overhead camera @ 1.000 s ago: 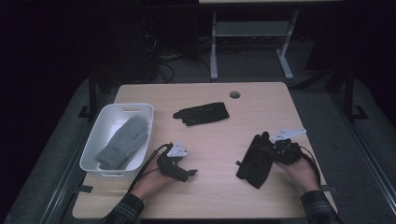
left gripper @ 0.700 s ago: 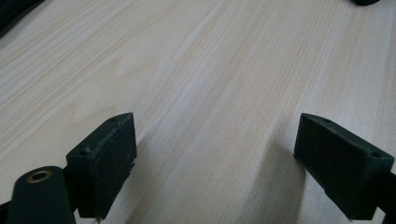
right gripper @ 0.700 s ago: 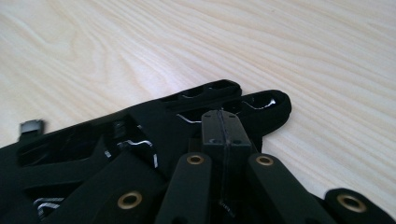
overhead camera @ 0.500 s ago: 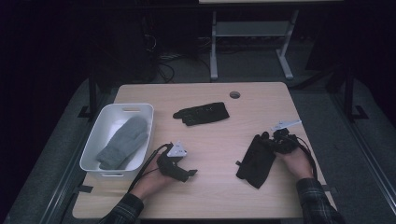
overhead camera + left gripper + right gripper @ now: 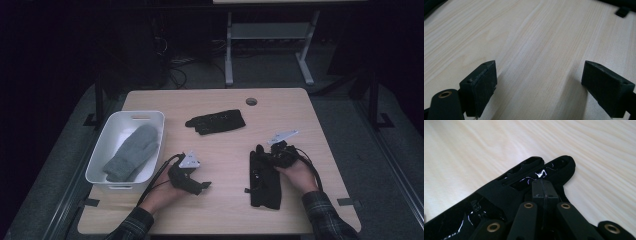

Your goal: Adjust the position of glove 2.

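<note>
Black glove (image 5: 264,178) pinched by right gripper (image 5: 544,191); left gripper (image 5: 544,87) spread.

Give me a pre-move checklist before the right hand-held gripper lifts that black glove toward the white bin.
1. Right hand-held gripper shut on the near black fabric glove: ok, jaws pressed together at its edge.
2. Depth of that grip: cannot tell.
3. Left hand-held gripper free: ok, jaws wide apart over bare wooden table.
4. Room in the white plastic bin: ok, one grey knit mitten inside.
5. Second black glove out of the way: ok, lies apart, farther back.
</note>
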